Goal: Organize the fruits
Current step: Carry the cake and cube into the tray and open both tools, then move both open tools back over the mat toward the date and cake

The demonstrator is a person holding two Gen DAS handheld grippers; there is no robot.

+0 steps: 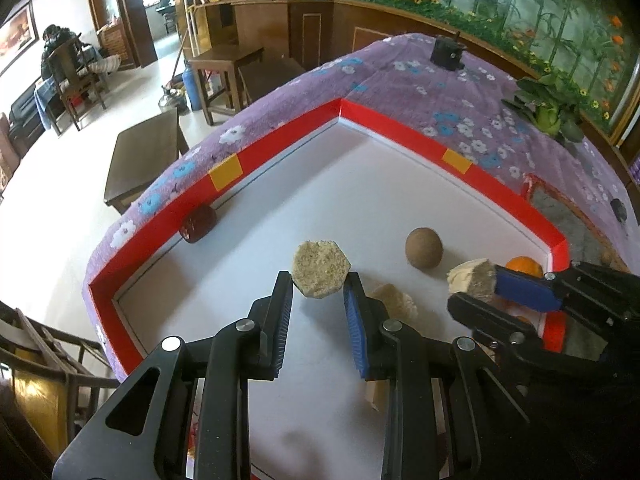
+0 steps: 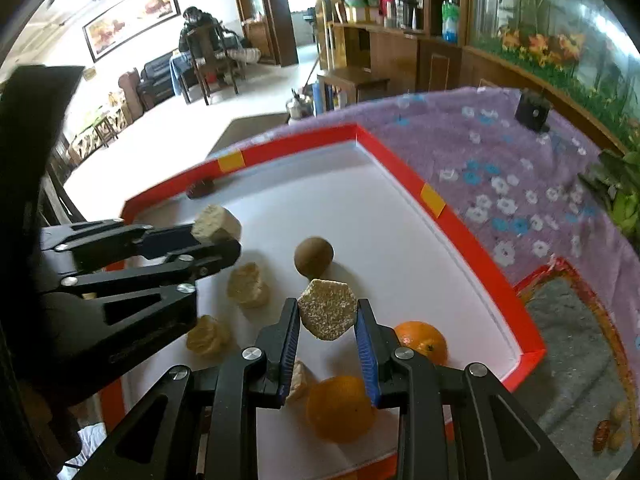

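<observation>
1. Pinching a hexagonal, grainy tan cake [image 1: 320, 270], the left gripper [image 1: 319, 292] holds it off the white floor of the tray [image 1: 280, 164] — its blue pads press on two opposite flat sides, and the speckled, crumbly face is turned toward the camera.
2. The right gripper [image 2: 328, 320] clamps a second hexagonal cake [image 2: 327, 314] of the same sandy colour in the same way, also lifted clear of the tray floor.
3. Just beyond the right gripper's tips sits a round brown fruit [image 2: 314, 256] with a dull, matte skin, resting on the white floor.
4. Below and to the right of that gripper's fingers lie two oranges [image 2: 424, 342], bright and glossy; the nearer one is partly hidden behind a finger.
5. Left of the right gripper, between it and the left one, lie pale yellowish, rough-edged lumps [image 2: 248, 286] on the tray floor — what they are I cannot tell.
6. Far ahead of the left gripper, against the red rim, lies a dark red, shiny fruit [image 1: 198, 223].
7. The tray sits on a purple flowered cloth [image 1: 460, 92], well beyond both grippers.
</observation>
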